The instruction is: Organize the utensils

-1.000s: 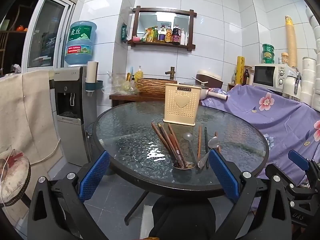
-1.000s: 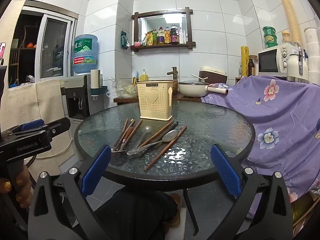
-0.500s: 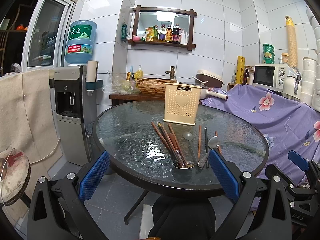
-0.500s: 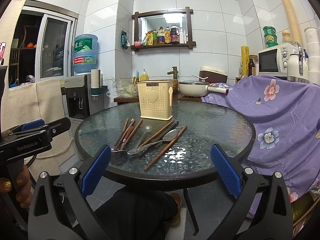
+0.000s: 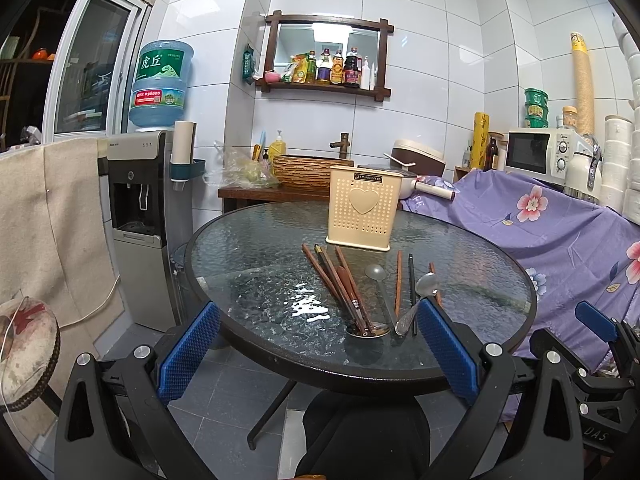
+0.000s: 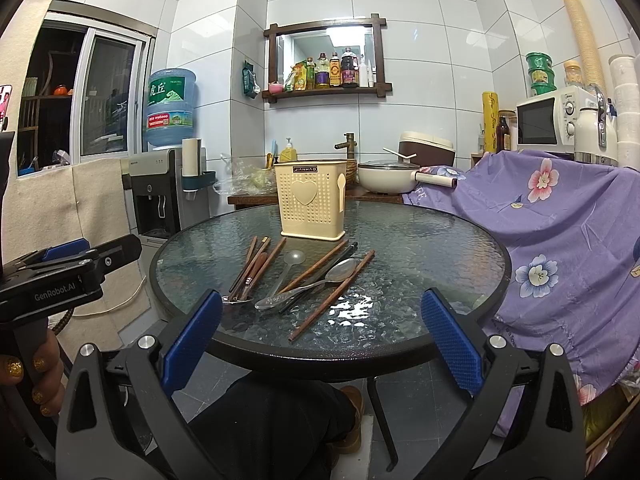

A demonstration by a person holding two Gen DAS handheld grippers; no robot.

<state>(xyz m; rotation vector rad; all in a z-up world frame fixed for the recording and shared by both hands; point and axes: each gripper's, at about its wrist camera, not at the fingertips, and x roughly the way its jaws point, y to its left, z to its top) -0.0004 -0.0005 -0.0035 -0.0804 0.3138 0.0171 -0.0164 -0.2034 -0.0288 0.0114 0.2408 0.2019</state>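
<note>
Chopsticks (image 5: 334,280) and spoons lie loose on the round glass table (image 5: 248,264), in front of the cream perforated utensil holder (image 5: 364,213) with a heart on its face, which stands upright farther back. In the left wrist view, a bundle of brown chopsticks runs from near the holder toward the near edge, its ends resting over a metal spoon bowl (image 5: 370,330); right of it lie a grey spoon (image 5: 376,273), single chopsticks and a second metal spoon (image 5: 424,286).

The left gripper (image 5: 318,350) has its jaws spread wide, holding nothing, short of the table's near edge; the utensils lie beyond and between its blue pads (image 5: 188,350). The right gripper (image 6: 320,340) is likewise wide open and empty, with the long chopstick (image 6: 332,296) and the spoons ahead of it.
</note>
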